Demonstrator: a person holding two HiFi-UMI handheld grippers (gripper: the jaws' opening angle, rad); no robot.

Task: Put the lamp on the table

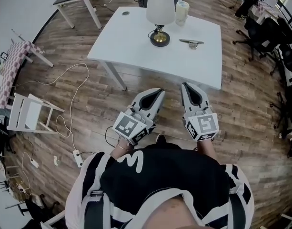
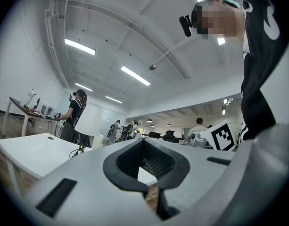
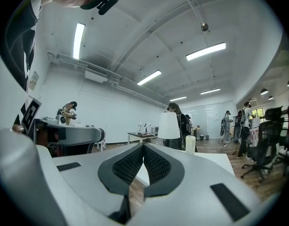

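Observation:
The lamp (image 1: 159, 6), with a white shade and a dark round foot, stands upright on the white table (image 1: 131, 44), near its middle. Both grippers hang low in front of the person, short of the table's near edge and apart from the lamp. My left gripper (image 1: 159, 93) is shut with nothing in it, and so is my right gripper (image 1: 187, 87). In the left gripper view the lamp (image 2: 90, 119) shows far off to the left of the closed tips of the left gripper (image 2: 143, 141). The right gripper view shows the lamp (image 3: 169, 125) beyond the closed tips of the right gripper (image 3: 144, 146).
On the table also stand a pale cylinder (image 1: 182, 12) behind the lamp, a metal object (image 1: 191, 42) to its right and a small disc (image 1: 125, 13). A white folding chair (image 1: 29, 113) and cables (image 1: 72, 87) lie left on the wood floor. Office chairs (image 1: 265, 32) crowd the right.

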